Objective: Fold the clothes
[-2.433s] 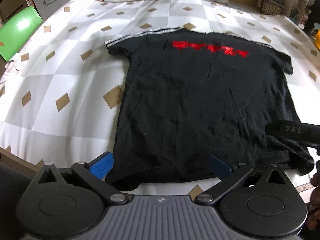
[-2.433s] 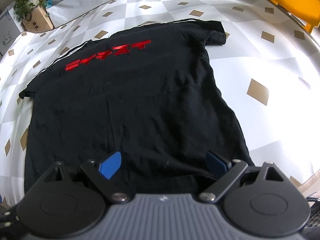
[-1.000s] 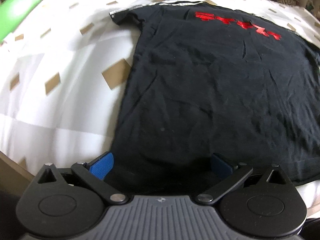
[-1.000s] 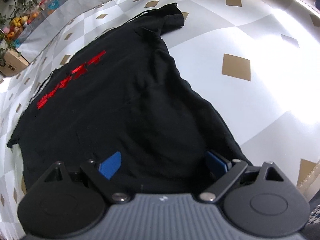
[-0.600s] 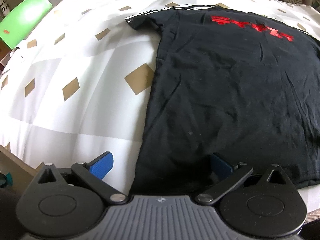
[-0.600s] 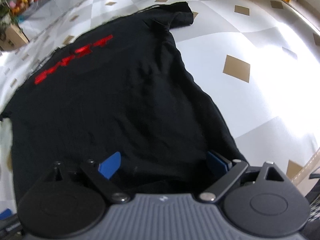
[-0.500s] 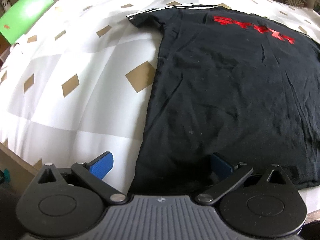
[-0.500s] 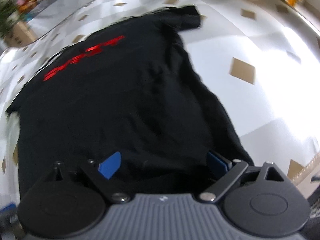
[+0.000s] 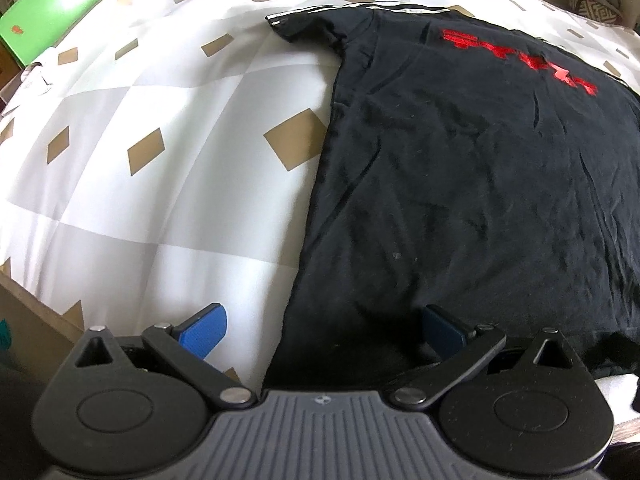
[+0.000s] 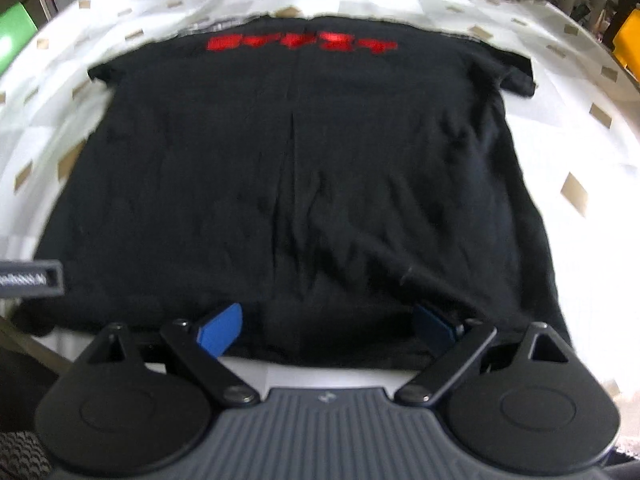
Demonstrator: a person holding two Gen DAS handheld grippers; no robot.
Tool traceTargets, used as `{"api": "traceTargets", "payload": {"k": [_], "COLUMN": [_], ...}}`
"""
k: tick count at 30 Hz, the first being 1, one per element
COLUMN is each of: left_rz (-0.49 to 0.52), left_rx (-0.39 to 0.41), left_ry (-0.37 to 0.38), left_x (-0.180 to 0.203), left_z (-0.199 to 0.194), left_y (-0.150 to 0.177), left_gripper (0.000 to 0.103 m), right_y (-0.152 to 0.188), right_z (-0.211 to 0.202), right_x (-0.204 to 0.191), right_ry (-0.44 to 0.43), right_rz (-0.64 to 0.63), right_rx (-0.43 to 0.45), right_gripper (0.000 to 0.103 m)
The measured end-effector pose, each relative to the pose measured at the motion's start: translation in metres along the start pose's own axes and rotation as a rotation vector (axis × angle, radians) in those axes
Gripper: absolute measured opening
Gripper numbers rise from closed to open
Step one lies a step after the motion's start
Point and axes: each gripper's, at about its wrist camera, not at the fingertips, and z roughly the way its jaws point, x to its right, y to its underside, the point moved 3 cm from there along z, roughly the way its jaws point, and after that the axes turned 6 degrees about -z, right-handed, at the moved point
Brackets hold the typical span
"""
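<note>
A white quilted cover (image 9: pixel 160 92) with tan diamond patches spreads across the whole surface, with cardboard boxes and clutter along the far edge of the room.

The left gripper (image 9: pixel 322 326) has its jaws spread wide, with nothing between them. Its blue left fingertip (image 9: pixel 202 330) sits over bare cover, its right one over dark cloth, so the near left corner of the black T-shirt (image 9: pixel 460 184) lies between them. Ahead and to the right of this claw the shirt lies flat, a short sleeve (image 9: pixel 308 28) with white stripes far ahead, red lettering (image 9: pixel 520 60) further right near the collar end. A green object (image 9: pixel 52 8) sits far off to the left.

The right gripper (image 10: pixel 328 328) is likewise released, jaws wide apart over the shirt's near hem (image 10: pixel 320 354). From here the T-shirt (image 10: pixel 304 168) stretches straight ahead, red lettering (image 10: pixel 302 44) at the far end, a sleeve out to each side. A grey bar (image 10: pixel 30 278) enters at this claw's left, over the shirt's corner. The right view is blurred.
</note>
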Motion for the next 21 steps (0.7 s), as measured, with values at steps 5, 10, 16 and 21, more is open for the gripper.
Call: {"api": "traceTargets", "payload": {"k": [5, 10, 16, 21], "left_rz": [-0.005, 0.018, 0.010, 0.002], "left_rx": [0.000, 0.018, 0.030, 0.041], "left_ry": [-0.004, -0.037, -0.071, -0.114], "left_x": [-0.003, -0.003, -0.011, -0.015], "left_z": [0.001, -0.003, -0.005, -0.007], "left_y": [-0.001, 0.000, 0.001, 0.001], "left_gripper": [0.103, 0.103, 0.103, 0.103], "right_y": [0.007, 0.010, 0.017, 0.011], "right_z": [-0.001, 0.002, -0.001, -0.015], "right_x": [-0.004, -0.014, -0.027, -0.016], "right_ry": [-0.009, -0.021, -0.069, -0.116], "right_rz": [-0.021, -0.064, -0.105, -0.047], "right_rx": [-0.004, -0.017, -0.035, -0.006], "right_gripper": [0.097, 0.099, 0.102, 0.092]}}
